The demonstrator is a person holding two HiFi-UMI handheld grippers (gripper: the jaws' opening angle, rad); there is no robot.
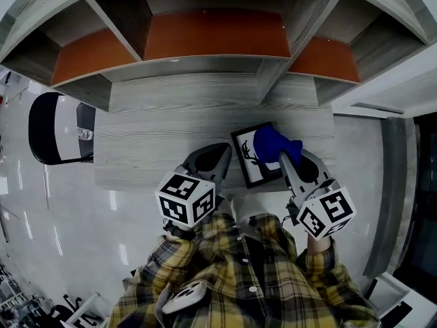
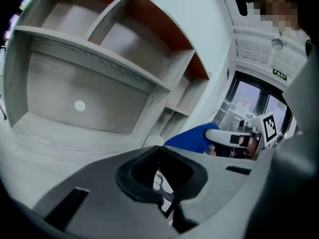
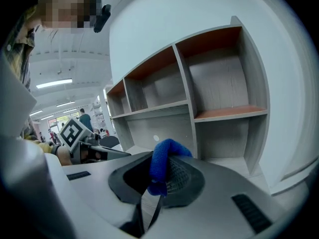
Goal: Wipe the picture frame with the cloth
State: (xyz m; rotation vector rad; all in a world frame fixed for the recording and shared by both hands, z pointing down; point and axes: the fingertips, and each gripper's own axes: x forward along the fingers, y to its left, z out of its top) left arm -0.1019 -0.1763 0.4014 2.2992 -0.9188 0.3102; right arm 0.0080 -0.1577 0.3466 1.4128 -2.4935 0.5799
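Note:
A black picture frame (image 1: 251, 162) with a white drawing lies tilted on the grey desk (image 1: 157, 135), near its front edge. A blue cloth (image 1: 272, 144) rests bunched on the frame's right part, and my right gripper (image 1: 281, 157) is shut on it. In the right gripper view the cloth (image 3: 162, 161) drapes over the jaws of the right gripper (image 3: 149, 193). My left gripper (image 1: 227, 150) sits at the frame's left edge, jaws closed on it. In the left gripper view the frame (image 2: 159, 182) shows at the left gripper (image 2: 167, 203), with the cloth (image 2: 192, 136) beyond.
A grey shelf unit (image 1: 205, 67) with orange-backed compartments rises at the back of the desk. A black chair (image 1: 51, 127) stands off the desk's left end. The person's plaid shirt (image 1: 246, 272) is close to the desk's front edge.

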